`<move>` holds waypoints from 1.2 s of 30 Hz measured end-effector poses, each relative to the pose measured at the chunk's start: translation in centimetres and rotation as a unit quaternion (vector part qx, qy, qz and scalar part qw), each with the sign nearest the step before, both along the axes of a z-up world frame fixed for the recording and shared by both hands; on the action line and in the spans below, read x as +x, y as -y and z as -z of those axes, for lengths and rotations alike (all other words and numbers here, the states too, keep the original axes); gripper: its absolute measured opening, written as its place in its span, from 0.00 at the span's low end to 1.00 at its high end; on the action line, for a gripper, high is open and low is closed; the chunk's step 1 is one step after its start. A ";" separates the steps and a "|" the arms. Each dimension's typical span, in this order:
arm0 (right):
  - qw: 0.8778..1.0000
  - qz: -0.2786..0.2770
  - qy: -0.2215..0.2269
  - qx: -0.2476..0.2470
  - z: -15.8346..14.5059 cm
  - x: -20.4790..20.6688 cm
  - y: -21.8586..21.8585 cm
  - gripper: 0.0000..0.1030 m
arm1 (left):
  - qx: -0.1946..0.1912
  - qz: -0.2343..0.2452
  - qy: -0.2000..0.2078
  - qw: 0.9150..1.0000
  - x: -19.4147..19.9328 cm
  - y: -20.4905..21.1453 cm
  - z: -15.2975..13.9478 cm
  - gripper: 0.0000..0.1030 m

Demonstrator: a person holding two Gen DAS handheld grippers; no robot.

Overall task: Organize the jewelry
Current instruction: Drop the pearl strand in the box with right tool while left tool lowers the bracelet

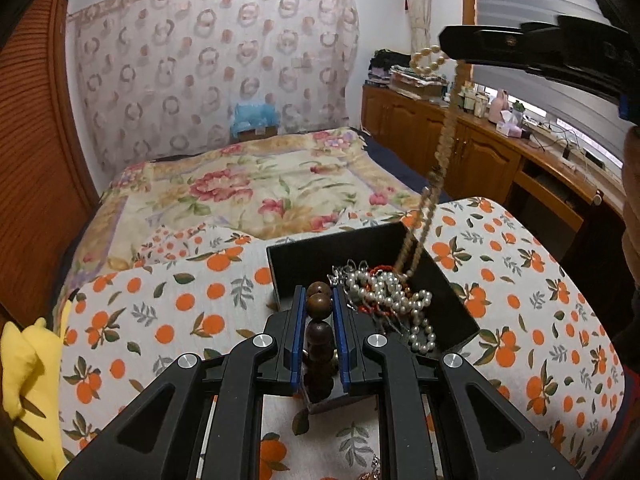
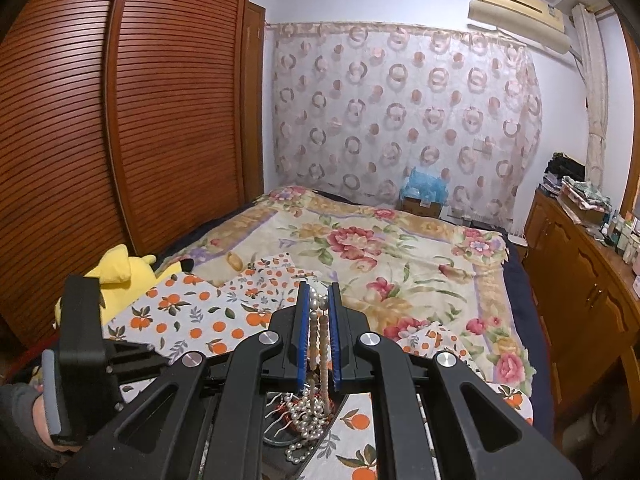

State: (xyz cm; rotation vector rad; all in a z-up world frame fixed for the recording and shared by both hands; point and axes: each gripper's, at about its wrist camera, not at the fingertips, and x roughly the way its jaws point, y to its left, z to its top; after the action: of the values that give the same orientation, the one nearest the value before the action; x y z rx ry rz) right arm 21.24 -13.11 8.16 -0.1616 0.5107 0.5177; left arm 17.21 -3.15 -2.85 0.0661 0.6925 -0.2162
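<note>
The left gripper (image 1: 319, 300) pinches a string of dark brown wooden beads (image 1: 319, 332) between its blue pads, just over the near left edge of the black box (image 1: 448, 280); the box sits on an orange-print cloth (image 1: 160, 312), and inside it lies a heap of white pearl strands (image 1: 392, 300) tangled with red beads (image 1: 380, 269) and a silvery chain (image 1: 344, 272). The right gripper (image 2: 319, 312), above and behind the box, is clamped on a pearl-and-tan bead necklace (image 2: 318, 336) whose long strand hangs down into the box. A yellow plush toy (image 2: 120, 276) lies left of the box, at the cloth's edge. No readable writing or brand shows on the box or jewelry; faint lettering on the right gripper's side is too blurred to make out.
</note>
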 end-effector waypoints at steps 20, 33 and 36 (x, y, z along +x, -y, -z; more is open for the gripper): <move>0.994 -0.015 -0.103 -0.015 9.0 1.5 -1.6 0.10 | -0.004 0.003 -0.006 1.000 -0.3 0.0 0.6 0.12; 0.996 -0.010 -0.091 0.000 7.6 1.2 0.2 0.10 | -0.004 0.012 0.009 1.000 0.0 1.2 -1.6 0.12; 0.996 -0.010 -0.092 0.002 7.6 0.9 0.7 0.10 | -0.005 0.010 0.009 1.000 -0.2 1.2 -1.6 0.13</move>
State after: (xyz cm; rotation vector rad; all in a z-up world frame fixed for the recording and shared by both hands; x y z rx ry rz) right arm 22.13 -13.83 0.53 -0.1162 0.6882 0.5554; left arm 17.01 -4.33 -1.24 0.0646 0.6727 -0.2379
